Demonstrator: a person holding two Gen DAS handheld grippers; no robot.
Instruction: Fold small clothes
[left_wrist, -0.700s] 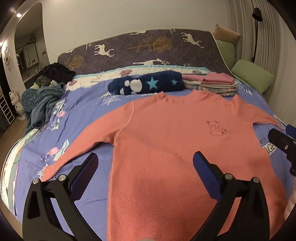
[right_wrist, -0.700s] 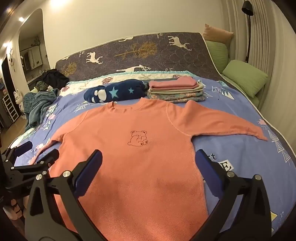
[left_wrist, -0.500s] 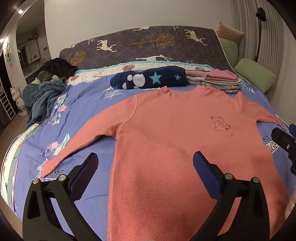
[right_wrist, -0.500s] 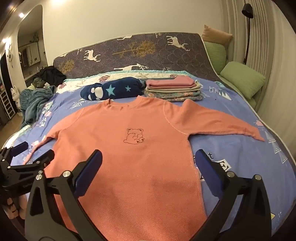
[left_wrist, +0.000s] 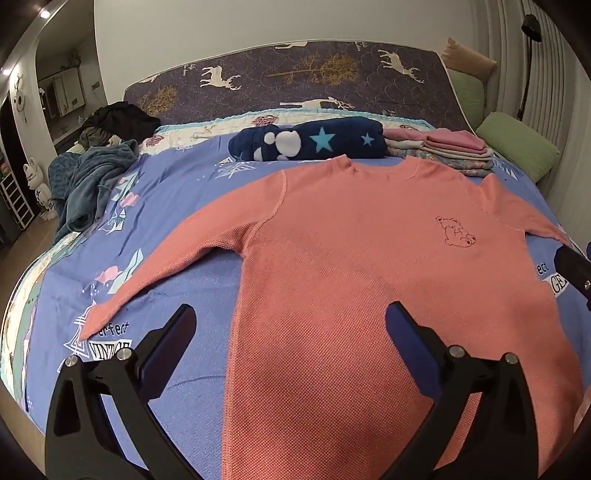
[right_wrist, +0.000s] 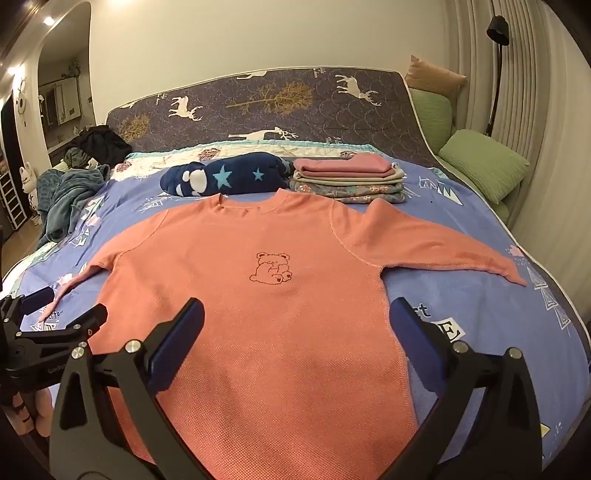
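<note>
Nearest the cameras, the left gripper (left_wrist: 290, 325) and the right gripper (right_wrist: 297, 319) both hang above the lower body of the coral sweater (right_wrist: 258, 302), jaws spread wide with nothing between them and no pad on the cloth. Over the last moment both views have tilted down a little and drawn slightly closer; the bed fills more of each frame, while the jaw gap is unchanged. The left gripper straddles the sweater's left side seam; the right gripper sits over its right hem area.

The sweater lies flat, front up, on the blue bedsheet (right_wrist: 461, 295), both sleeves spread outward, bear motif (right_wrist: 271, 267) showing. No fold has been started. Judgement: the approach is under way and a first pinch, probably at a side or sleeve, is what comes next.

Beyond the collar lie a rolled navy star blanket (right_wrist: 229, 177) and a stack of folded clothes (right_wrist: 351, 179). At far left lies a heap of unfolded garments (left_wrist: 88, 173)
</note>
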